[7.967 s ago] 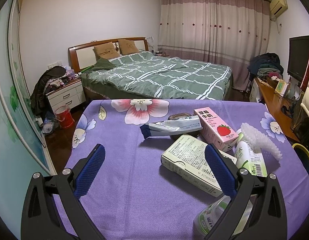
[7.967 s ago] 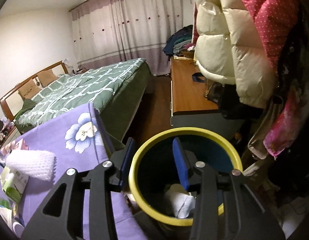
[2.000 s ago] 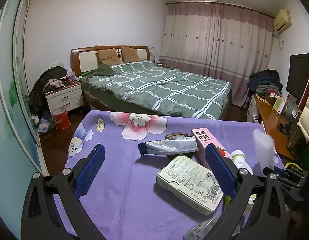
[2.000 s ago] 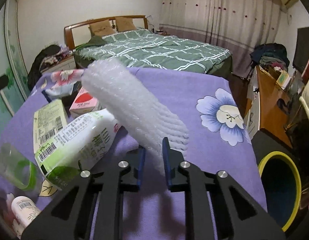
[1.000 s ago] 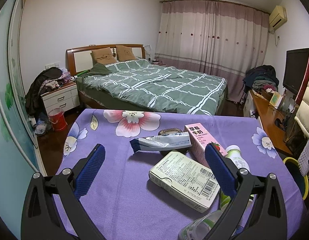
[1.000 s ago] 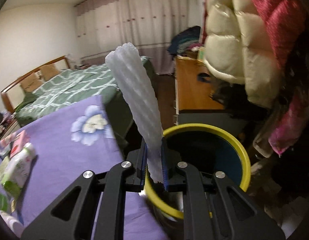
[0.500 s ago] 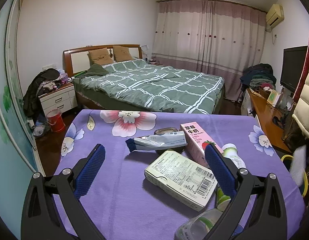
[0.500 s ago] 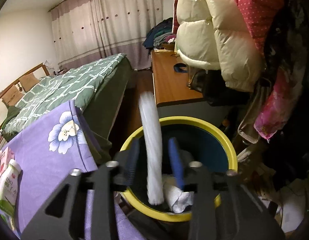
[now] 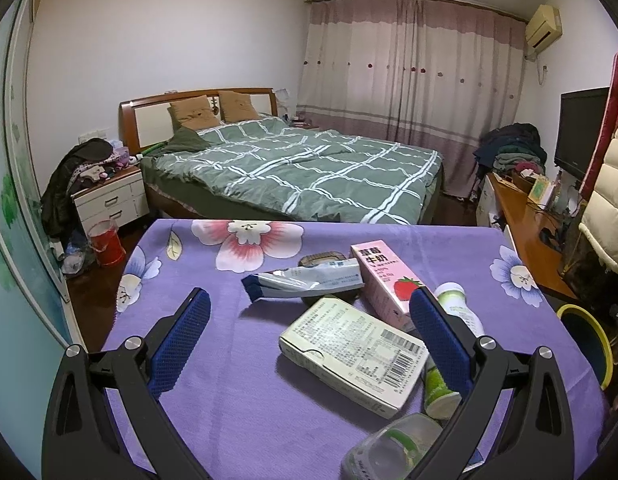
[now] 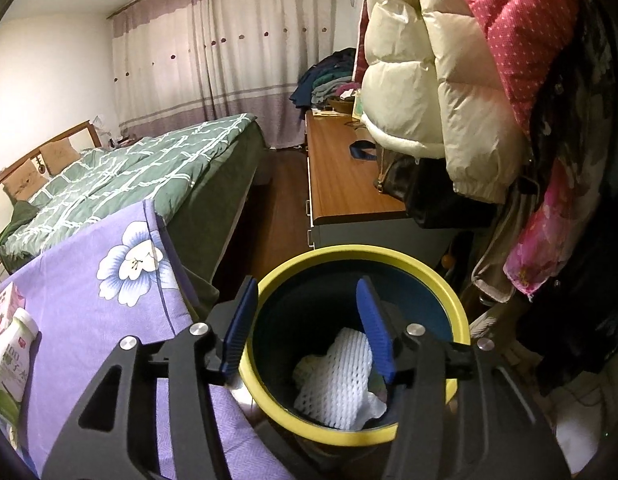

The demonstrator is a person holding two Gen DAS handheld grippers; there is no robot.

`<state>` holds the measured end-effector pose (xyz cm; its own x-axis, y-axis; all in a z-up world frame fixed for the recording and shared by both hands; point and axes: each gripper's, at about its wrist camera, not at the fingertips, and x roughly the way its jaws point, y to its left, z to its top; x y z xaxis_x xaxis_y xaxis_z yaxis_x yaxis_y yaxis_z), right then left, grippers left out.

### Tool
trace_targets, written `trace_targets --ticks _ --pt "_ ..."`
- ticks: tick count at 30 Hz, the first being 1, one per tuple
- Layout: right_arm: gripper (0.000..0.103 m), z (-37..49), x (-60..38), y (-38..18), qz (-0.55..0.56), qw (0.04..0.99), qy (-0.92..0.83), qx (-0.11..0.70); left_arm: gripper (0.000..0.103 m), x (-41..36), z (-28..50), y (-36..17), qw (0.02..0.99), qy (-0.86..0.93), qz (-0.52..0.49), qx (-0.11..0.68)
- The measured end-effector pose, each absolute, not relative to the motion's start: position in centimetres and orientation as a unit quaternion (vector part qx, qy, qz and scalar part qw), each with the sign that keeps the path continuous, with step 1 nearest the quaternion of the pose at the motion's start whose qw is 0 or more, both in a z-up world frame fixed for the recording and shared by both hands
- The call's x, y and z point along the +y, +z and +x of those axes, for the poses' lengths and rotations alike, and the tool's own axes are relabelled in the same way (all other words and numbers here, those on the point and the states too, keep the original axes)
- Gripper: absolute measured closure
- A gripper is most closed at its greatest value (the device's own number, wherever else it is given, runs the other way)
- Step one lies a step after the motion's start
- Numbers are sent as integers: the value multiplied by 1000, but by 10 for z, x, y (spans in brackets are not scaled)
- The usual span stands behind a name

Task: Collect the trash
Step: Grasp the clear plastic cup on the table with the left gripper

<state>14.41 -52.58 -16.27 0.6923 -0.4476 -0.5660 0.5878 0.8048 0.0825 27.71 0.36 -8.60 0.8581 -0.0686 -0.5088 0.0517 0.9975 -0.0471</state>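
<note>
Foam netting (image 10: 341, 380) is found lying inside the yellow-rimmed bin (image 10: 389, 254), on top of other pale waste at the bottom. The right gripper (image 10: 305, 316) is held directly above the bin mouth; its jaws have just been opening and are now released, with nothing between the blue pads. The bin is placed on the floor just beside the corner of the table with the purple flowered cloth (image 10: 109, 320), and near a wooden cabinet (image 10: 341, 184) behind it. Padded coats (image 10: 429, 60) are hung above and beyond the bin.

The left gripper (image 9: 309, 336) is held over the table, well apart from the bin, with its jaws spread wide and nothing grasped. Beyond its pads, items are left on the cloth: a flat white box (image 9: 349, 352) with a barcode, a pink strawberry milk carton (image 9: 383, 280) just behind the box, a silver-blue wrapper (image 9: 305, 280) beside the carton, and a white-and-green bottle (image 9: 457, 312) partly hidden by the left gripper's right finger. A clear plastic bottle (image 9: 393, 452) is seen nearest the camera. In this view the bin is seen beyond the table's right edge.
</note>
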Motion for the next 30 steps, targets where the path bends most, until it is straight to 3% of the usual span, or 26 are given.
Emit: trace_targets --ticks 16,30 --pt "47 146 -521 -162 126 916 -269 269 5 -30 230 -115 930 -97 -7 356" --pt "45 147 -522 -163 129 918 -260 270 35 -37 248 -145 907 -112 -8 406"
